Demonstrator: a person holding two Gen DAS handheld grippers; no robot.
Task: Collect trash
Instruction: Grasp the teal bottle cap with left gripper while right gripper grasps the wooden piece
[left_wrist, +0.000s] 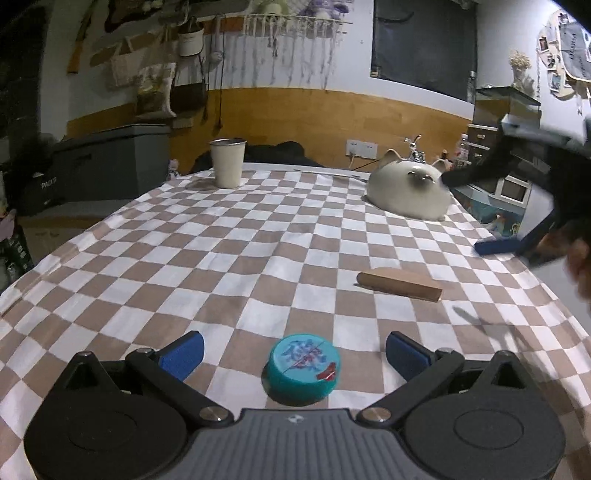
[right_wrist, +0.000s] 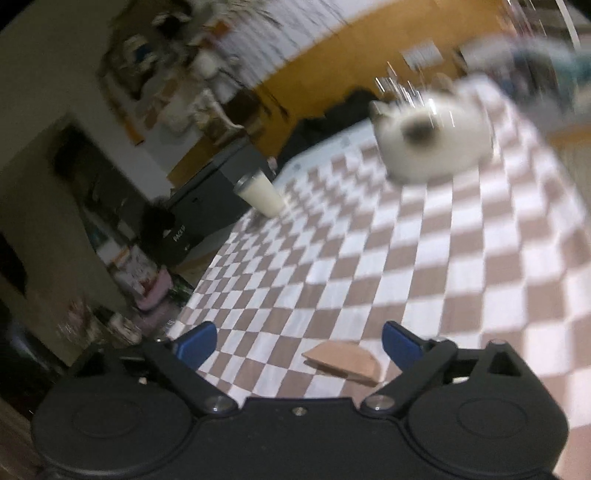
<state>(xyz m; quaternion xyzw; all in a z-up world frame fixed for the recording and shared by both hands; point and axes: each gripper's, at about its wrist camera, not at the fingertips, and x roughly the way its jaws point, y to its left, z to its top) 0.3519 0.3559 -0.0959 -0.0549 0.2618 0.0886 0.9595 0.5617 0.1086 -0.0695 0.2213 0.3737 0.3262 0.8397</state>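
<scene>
A round teal tin (left_wrist: 303, 367) with a patterned lid lies on the checkered tablecloth (left_wrist: 236, 266), between the spread fingers of my left gripper (left_wrist: 294, 354), which is open and not touching it. A flat brown wooden block (left_wrist: 399, 285) lies further right. My right gripper (right_wrist: 300, 343) is open, and the brown block (right_wrist: 341, 361) lies between its fingers, below them. The right gripper also shows at the right edge of the left wrist view (left_wrist: 517, 243). The right wrist view is blurred by motion.
A cream cat-shaped ceramic container (left_wrist: 410, 192) sits at the far right of the table, also in the right wrist view (right_wrist: 432, 140). A cream cup (left_wrist: 227, 162) stands at the far left edge. A grey bin (left_wrist: 110, 166) is beyond the table's left side.
</scene>
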